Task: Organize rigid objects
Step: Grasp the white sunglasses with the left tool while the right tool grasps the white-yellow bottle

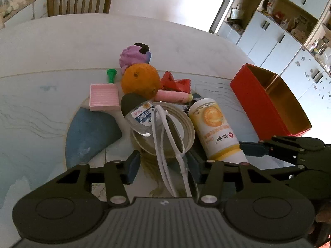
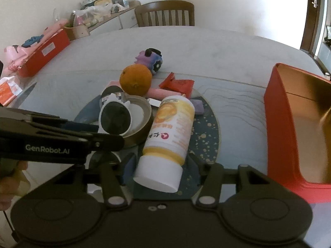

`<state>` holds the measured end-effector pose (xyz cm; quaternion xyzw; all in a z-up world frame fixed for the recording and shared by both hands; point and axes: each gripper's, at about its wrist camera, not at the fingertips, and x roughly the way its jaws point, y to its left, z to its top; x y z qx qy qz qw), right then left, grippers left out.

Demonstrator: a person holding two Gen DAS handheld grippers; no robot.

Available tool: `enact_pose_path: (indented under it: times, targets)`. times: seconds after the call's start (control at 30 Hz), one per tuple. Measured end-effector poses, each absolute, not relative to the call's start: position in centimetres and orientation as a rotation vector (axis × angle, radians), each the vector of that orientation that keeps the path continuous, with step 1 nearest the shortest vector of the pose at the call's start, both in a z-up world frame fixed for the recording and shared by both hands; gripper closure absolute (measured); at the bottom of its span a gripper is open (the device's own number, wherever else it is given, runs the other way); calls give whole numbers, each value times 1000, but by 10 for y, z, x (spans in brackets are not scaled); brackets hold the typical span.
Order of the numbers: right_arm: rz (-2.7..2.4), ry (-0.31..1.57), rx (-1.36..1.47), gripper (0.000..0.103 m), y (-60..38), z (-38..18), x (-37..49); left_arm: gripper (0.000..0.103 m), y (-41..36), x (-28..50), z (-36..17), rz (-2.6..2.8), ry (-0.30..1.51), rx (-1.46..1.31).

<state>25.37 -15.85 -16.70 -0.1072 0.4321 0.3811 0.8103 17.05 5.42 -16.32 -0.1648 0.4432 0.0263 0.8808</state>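
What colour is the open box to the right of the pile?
Red outside, gold inside: the open box, clearest in the left wrist view.

The red box [image 2: 298, 124] runs off the right edge of the right wrist view, so its far end can't be seen. The orange [image 1: 140, 80] hides part of the purple toy [image 1: 134, 55] behind it. The small bottle's [image 1: 138, 113] label beside the orange is too blurry to read.

Both are tilting downward — the left hand-held gripper [image 1: 163, 163] and the right hand-held gripper [image 2: 160, 168], jaws standing partly apart.
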Motion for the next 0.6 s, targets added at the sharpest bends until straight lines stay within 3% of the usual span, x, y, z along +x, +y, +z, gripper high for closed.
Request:
enact_pose_path:
  times: [0.2, 0.3, 0.6]
  targets:
    - [805, 928, -224, 57, -158, -170, 254, 61, 55, 169, -167, 52, 922, -376]
    - [792, 933, -203, 58, -160, -170, 253, 73, 54, 167, -167, 56, 922, -381]
    - [740, 913, -167, 60, -168, -159, 247, 79, 45, 157, -158, 83, 911, -339]
